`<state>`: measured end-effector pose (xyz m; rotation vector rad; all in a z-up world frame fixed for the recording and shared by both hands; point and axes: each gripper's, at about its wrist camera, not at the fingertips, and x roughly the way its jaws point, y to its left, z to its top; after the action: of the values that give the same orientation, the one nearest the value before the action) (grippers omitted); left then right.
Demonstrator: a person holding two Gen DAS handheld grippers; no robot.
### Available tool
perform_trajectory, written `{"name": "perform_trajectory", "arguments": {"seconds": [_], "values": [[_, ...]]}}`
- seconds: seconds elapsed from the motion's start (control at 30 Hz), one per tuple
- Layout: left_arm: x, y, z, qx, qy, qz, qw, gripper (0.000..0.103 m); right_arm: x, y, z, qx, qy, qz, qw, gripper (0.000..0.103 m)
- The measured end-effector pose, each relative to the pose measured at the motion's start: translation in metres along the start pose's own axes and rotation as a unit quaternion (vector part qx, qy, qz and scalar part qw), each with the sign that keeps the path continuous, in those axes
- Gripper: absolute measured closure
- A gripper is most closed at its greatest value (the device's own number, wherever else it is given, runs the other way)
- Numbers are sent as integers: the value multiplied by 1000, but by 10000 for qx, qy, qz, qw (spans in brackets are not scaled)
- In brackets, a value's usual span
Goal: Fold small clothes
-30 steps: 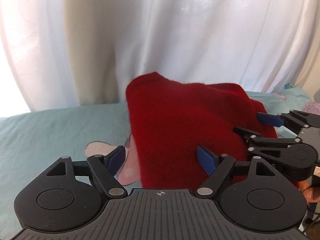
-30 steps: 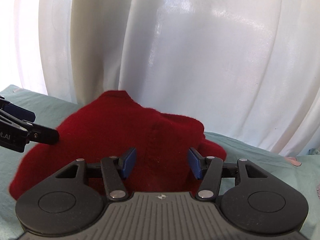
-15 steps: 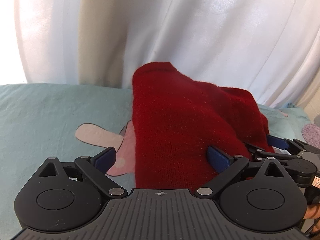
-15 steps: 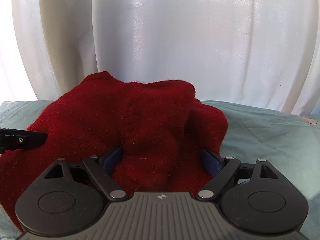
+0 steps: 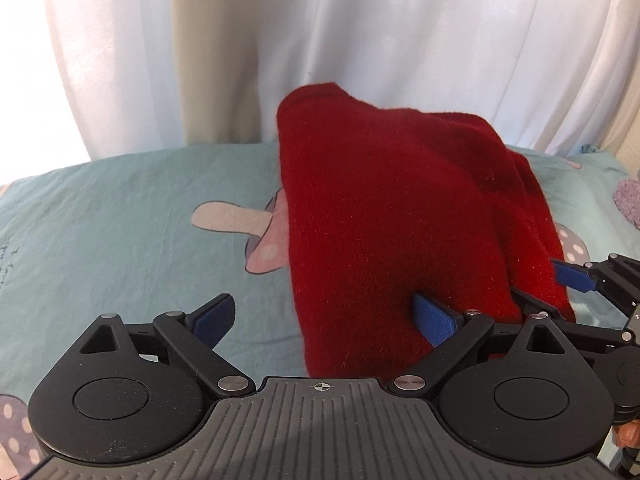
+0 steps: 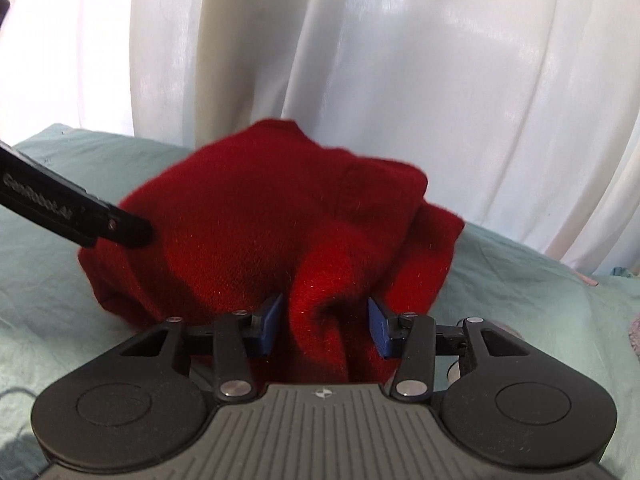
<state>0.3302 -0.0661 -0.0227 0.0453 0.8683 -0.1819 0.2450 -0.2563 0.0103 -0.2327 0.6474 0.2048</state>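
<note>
A red knitted garment (image 5: 384,208) lies bunched on a light teal bedsheet (image 5: 120,216); it also shows in the right wrist view (image 6: 272,224). My left gripper (image 5: 324,316) is open, its jaws wide, straddling the garment's near left edge. My right gripper (image 6: 323,322) is open, with a raised fold of the red fabric between its blue pads. The right gripper also appears at the right edge of the left wrist view (image 5: 580,284), and a left finger (image 6: 80,216) shows in the right wrist view against the garment's left side.
The sheet carries mushroom prints (image 5: 248,232). White curtains (image 5: 360,40) hang close behind the bed. A purple fuzzy item (image 5: 628,200) lies at the far right edge.
Both grippers have dropped lower and closer to the garment. The right jaws have narrowed around a fold of fabric. The left jaws have stayed wide.
</note>
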Motion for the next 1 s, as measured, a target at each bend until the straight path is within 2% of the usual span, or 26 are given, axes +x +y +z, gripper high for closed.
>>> {"name": "perform_trajectory", "arguments": {"seconds": [0.23,0.3,0.37,0.47,0.5,0.53,0.63,0.73,0.77,0.83,0.9,1.0], "values": [[9,-4,-2,54,61,111,9999,3,16,13,-2,-367,235,-263,9987,58],[12,-1,-3,-14,124,28,9999,2,20,17,-1,-512,277,-325,9978,58],[9,7,-3,-179,156,-223,9995,2,22,15,2,-528,313,-249,9978,56],[-9,28,2,-376,51,-658,9971,5,7,-15,10,163,312,280,9990,42],[-15,37,6,-475,-50,-725,9962,5,3,-29,12,524,279,433,9973,25],[-19,47,10,-603,-141,-797,9949,5,-1,-48,14,996,219,588,9930,17],[-9,77,27,-1115,-143,-1192,9865,5,3,-95,15,2161,135,1111,9699,17],[24,94,37,-1588,233,-1743,9715,7,33,-137,10,3209,280,1497,9348,17],[37,97,38,-1665,344,-1860,9677,12,46,-146,8,3430,390,1624,9244,17],[59,99,38,-1825,567,-2037,9602,13,76,-162,-2,3926,685,2095,8929,17],[74,105,38,-2163,616,-2405,9443,13,97,-169,-8,4262,803,2368,8694,17],[91,110,40,-2578,712,-2710,9247,14,123,-172,-16,4504,900,2862,8409,16]]}}
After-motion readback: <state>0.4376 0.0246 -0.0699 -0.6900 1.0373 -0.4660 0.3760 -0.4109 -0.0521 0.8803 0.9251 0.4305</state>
